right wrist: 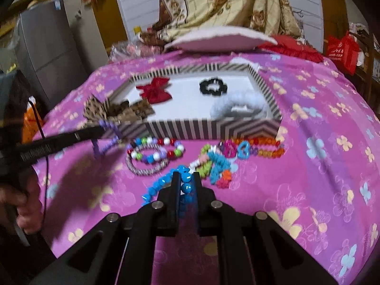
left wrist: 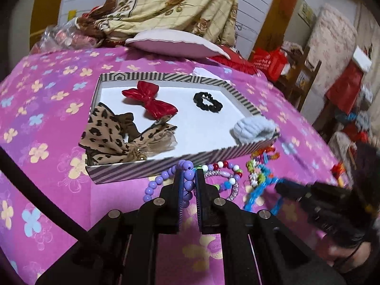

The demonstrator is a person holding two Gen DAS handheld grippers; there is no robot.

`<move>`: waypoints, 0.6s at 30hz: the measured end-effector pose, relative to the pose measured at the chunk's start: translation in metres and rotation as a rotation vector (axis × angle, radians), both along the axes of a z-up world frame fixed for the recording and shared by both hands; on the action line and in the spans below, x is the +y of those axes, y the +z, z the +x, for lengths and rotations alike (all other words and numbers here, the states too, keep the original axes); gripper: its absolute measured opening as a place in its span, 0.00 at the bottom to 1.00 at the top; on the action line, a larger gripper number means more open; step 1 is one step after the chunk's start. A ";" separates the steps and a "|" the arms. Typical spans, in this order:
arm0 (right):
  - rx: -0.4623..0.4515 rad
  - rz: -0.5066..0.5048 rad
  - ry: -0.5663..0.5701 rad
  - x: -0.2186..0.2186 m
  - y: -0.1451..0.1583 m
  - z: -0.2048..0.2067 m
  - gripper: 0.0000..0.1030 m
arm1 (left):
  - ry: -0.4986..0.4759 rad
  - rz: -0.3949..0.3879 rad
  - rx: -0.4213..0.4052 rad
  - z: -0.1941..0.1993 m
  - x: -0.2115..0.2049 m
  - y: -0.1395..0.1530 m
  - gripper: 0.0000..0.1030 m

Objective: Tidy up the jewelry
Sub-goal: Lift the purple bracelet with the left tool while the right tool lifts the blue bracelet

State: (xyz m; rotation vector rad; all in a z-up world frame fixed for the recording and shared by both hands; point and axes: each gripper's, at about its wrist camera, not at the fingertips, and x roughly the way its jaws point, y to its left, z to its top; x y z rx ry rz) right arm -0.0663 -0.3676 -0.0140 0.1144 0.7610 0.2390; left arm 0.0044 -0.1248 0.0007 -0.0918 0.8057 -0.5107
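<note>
home bedroom, lived-in and cluttered.
bed with pink flower-print sheet [left wrist: 47,123], pillow [left wrist: 175,44] at its head, floral blanket [left wrist: 180,2] heaped behind it, red shopping bag [right wrist: 342,49] and piled household stuff at the side, grey fridge [right wrist: 47,52] by the wall.

Striped box [right wrist: 209,128] wall blocks forward path; bracelet pile [right wrist: 154,156] crowds bedspread [right wrist: 308,166] before it; box middle bare.
</note>
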 end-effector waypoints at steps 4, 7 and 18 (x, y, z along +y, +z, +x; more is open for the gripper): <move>-0.070 0.008 -0.009 0.000 0.010 -0.005 0.09 | 0.004 0.070 -0.012 -0.006 -0.009 -0.005 0.00; -0.083 0.018 -0.018 0.000 0.012 -0.006 0.09 | 0.010 0.098 -0.009 -0.007 -0.013 -0.008 0.00; -0.172 -0.074 -0.056 0.005 0.026 -0.013 0.09 | 0.026 0.137 -0.013 -0.009 -0.016 -0.012 0.00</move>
